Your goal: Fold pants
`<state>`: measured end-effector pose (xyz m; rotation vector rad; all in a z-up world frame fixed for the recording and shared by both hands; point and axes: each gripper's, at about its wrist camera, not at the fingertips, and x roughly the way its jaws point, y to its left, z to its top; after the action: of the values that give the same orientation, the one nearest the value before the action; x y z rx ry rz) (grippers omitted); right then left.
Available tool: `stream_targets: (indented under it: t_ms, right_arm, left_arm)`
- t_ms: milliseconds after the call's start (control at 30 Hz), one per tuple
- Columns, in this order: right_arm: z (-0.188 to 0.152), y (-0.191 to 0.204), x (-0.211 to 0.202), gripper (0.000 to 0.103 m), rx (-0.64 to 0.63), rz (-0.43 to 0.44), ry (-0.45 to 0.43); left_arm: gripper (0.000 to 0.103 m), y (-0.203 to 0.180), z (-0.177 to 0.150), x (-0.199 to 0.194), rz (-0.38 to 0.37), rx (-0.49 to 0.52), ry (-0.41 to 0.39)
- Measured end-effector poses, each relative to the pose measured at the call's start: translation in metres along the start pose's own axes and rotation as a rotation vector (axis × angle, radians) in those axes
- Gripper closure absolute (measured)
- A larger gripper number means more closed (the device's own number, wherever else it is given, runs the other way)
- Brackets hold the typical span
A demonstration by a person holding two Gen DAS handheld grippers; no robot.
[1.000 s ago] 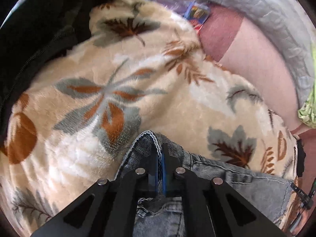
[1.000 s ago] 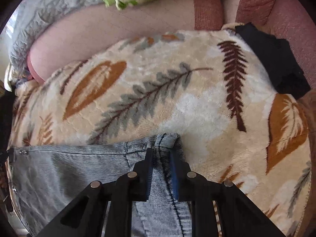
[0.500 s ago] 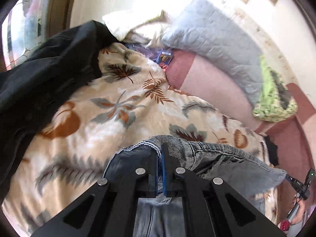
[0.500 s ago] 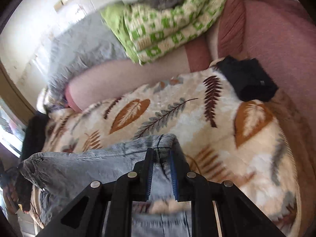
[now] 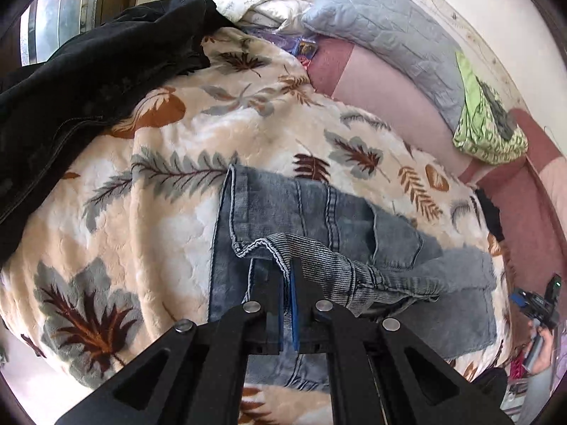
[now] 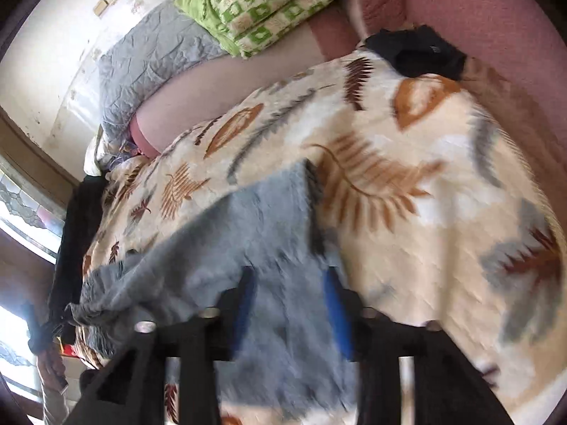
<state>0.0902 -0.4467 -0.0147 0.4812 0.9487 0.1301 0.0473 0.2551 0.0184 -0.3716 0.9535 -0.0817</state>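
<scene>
Light blue jeans lie on a leaf-patterned blanket, with one layer doubled over another. My left gripper is shut on a ribbed, stitched edge of the denim and holds it a little above the layer below. In the blurred right wrist view my right gripper has its jaws opening, blue pads wide apart. The jeans lie slack between and under the fingers, and the pads do not press on them.
The blanket covers a pink sofa. Black clothing is heaped at the left. A grey pillow and a green patterned cushion lean at the back. A small black garment lies at the blanket's far corner.
Both grippers have drawn back from the sofa's back, bringing the jeans edge over the layer beneath. The right jaws, shut on the denim before, now stand apart. The left stays shut.
</scene>
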Motion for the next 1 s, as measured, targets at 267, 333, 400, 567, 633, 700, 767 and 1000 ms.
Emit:
stream_targets:
  t_ms: [267,333,400,567,633,700,767,1000]
  right_arm:
    - [0.021,0.013,0.069,0.058,-0.028,-0.054,0.144]
    - [0.020,0.016,0.066,0.098,-0.027,-0.040,0.147]
    - [0.019,0.021,0.055,0.099,-0.051,-0.032,0.154]
    - [0.029,0.030,0.002,0.099,-0.089,-0.046,0.087]
    - [0.031,0.031,-0.026,0.099,-0.105,-0.043,0.056]
    - [0.027,0.031,-0.060,0.099,-0.116,-0.037,0.018]
    - [0.018,0.027,-0.077,0.099,-0.122,-0.029,0.014]
    - [-0.075,-0.031,-0.037,0.098,-0.057,-0.001,0.199]
  left_arm:
    - [0.100,0.001,0.003,0.000,0.000,0.001,0.007]
    - [0.100,0.003,0.004,0.003,0.004,-0.002,0.015]
    - [0.100,0.003,0.009,0.004,0.000,-0.010,0.021]
    - [0.100,-0.008,0.027,-0.014,0.001,0.004,-0.009]
    - [0.100,-0.013,0.031,-0.026,-0.010,0.010,-0.025]
    - [0.100,-0.017,0.030,-0.043,-0.022,0.024,-0.035]
    - [0.099,-0.019,0.025,-0.051,-0.019,0.041,-0.032]
    - [0.096,0.014,-0.032,-0.032,0.031,0.134,0.162]
